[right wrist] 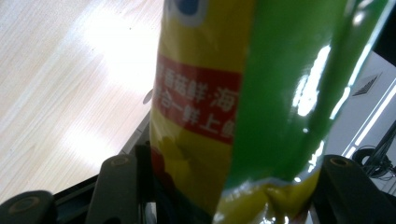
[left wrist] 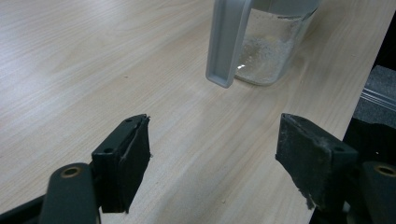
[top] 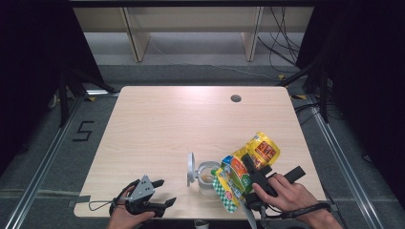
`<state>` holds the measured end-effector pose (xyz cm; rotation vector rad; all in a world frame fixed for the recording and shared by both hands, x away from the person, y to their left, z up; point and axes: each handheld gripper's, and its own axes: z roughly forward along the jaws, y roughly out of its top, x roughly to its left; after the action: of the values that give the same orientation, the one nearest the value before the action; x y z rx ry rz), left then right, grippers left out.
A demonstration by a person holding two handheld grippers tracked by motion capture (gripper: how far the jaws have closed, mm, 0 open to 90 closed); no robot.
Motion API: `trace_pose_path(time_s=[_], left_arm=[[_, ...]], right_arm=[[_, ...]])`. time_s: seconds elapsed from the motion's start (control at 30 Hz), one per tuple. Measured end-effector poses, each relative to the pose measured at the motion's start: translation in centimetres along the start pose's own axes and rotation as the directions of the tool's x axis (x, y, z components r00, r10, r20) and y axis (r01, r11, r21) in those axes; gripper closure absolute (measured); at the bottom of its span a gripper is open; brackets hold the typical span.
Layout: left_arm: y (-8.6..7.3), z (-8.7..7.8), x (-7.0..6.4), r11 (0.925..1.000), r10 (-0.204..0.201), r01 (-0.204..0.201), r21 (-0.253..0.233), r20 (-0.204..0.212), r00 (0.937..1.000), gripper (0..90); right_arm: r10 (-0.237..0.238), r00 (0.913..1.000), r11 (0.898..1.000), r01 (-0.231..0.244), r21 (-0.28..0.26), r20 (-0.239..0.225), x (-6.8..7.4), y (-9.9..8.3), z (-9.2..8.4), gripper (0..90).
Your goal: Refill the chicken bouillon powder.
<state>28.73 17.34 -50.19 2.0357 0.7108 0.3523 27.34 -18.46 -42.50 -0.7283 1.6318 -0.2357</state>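
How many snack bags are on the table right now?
2. A green and yellow bag is held in the right tool, tilted beside the clear jar. A yellow bag lies just behind it. Others may be hidden behind them.

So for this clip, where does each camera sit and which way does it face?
High view: above the person's side, looking forward and down on the table; forearms, left gripper, right gripper.
Left gripper view: on that gripper, along its open jaws toward the clear jar.
Right gripper view: along its jaws, clamped on the yellow-green pouch.
Shared: jar and pouch also show in the high view.
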Motion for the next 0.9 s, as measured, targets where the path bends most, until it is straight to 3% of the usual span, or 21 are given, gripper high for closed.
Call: trace_pose_path(time_s=[0.2,0.27,0.3,0.37,0.43,0.47,0.5,0.63,0.67,0.7,0.73,0.9], left_arm=[[0.02,-0.02,-0.02,1.0000,-0.005,0.005,-0.002,0.005,1.0000,25.2],[-0.01,0.00,-0.24,0.9995,-0.033,0.033,-0.002,0.005,0.9995,25.2],[-0.07,0.16,-0.36,0.9988,-0.042,0.042,-0.025,0.001,0.9991,25.2],[-0.01,0.02,-0.34,0.9992,-0.039,0.039,-0.010,-0.003,0.9992,25.2],[0.04,-0.13,-0.04,1.0000,0.004,-0.004,0.009,-0.010,0.9999,25.2],[-0.01,-0.10,-0.19,0.9997,-0.024,0.024,0.003,-0.011,0.9996,25.2],[0.06,-0.14,-0.03,1.0000,0.002,-0.002,-0.002,-0.002,1.0000,25.2],[0.06,-0.09,-0.09,1.0000,-0.007,0.007,-0.007,0.000,1.0000,25.2],[0.00,-0.07,-0.16,0.9997,-0.025,0.025,0.004,-0.004,0.9997,25.2],[0.05,-0.12,-0.07,1.0000,-0.001,0.001,0.008,-0.006,1.0000,25.2],[0.01,-0.06,-0.26,0.9995,-0.031,0.031,-0.002,-0.001,0.9995,25.2],[-0.01,-0.06,-0.12,0.9999,-0.012,0.012,0.008,-0.015,0.9998,25.2]], right_arm=[[0.004,1.0000,1.000,-0.004,-0.008,0.003,0.04,-0.07,-0.08,47.3],[0.000,1.0000,1.000,0.000,-0.007,0.003,0.03,-0.12,-0.10,47.3],[-0.001,1.0000,1.000,0.001,-0.007,0.004,0.02,-0.15,-0.12,47.3],[-0.003,1.0000,1.000,0.003,-0.009,-0.007,-0.07,-0.19,-0.15,47.3],[-0.009,0.9999,1.000,0.009,-0.007,-0.005,-0.09,-0.22,-0.17,47.3],[-0.006,1.0000,1.000,0.006,-0.009,-0.005,-0.08,-0.23,-0.15,47.3],[-0.003,1.0000,1.000,0.003,-0.010,-0.004,-0.05,-0.24,-0.15,47.3],[-0.003,1.0000,1.000,0.003,-0.011,-0.005,0.02,-0.28,-0.20,47.4],[-0.009,1.0000,1.000,0.009,-0.010,-0.003,-0.01,-0.32,-0.22,47.4],[-0.009,1.0000,1.000,0.009,-0.010,-0.003,-0.01,-0.32,-0.22,47.4],[-0.011,0.9999,1.000,0.011,-0.006,0.008,-0.01,-0.34,-0.26,47.4],[-0.018,0.9998,1.000,0.018,-0.003,0.009,-0.13,-0.38,-0.37,47.4]])
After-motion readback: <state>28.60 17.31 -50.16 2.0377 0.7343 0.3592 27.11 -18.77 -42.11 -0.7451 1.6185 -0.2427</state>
